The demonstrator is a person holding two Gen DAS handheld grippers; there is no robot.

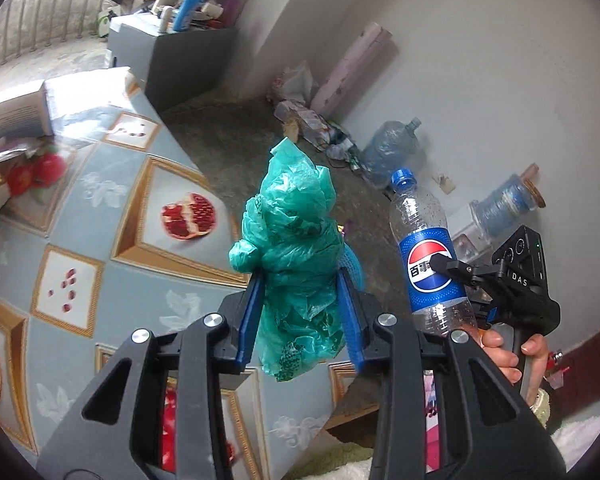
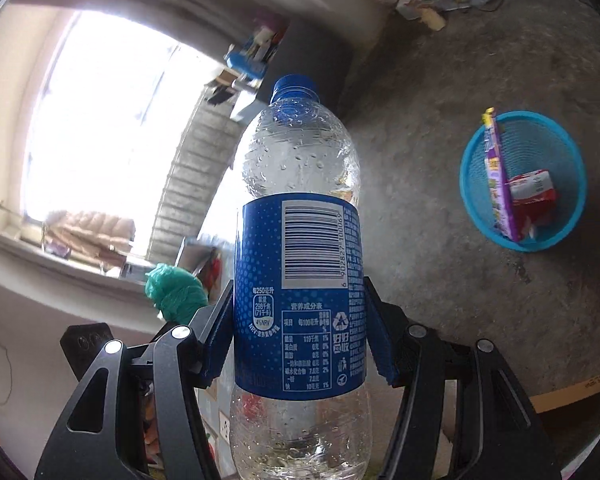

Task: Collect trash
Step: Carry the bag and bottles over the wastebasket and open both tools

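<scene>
My left gripper (image 1: pixel 300 280) is shut on a crumpled green plastic bag (image 1: pixel 296 248), held in the air over the table's edge. My right gripper (image 2: pixel 300 308) is shut on an empty clear Pepsi bottle (image 2: pixel 300 272) with a blue label and cap, held upright. The bottle (image 1: pixel 428 256) and the right gripper (image 1: pixel 452 266) also show at the right of the left wrist view. The green bag (image 2: pixel 176 292) shows behind the bottle in the right wrist view. A blue mesh trash basket (image 2: pixel 556 136) stands on the floor at the right, holding a purple wrapper and a red-white carton.
A table with a fruit-print cloth (image 1: pixel 100 216) lies at the left, with a book and boxes on it. The grey concrete floor (image 2: pixel 440 100) has bags and clutter by the wall (image 1: pixel 312 120), a large water jug (image 1: pixel 388 148) and a grey cabinet (image 1: pixel 172 60).
</scene>
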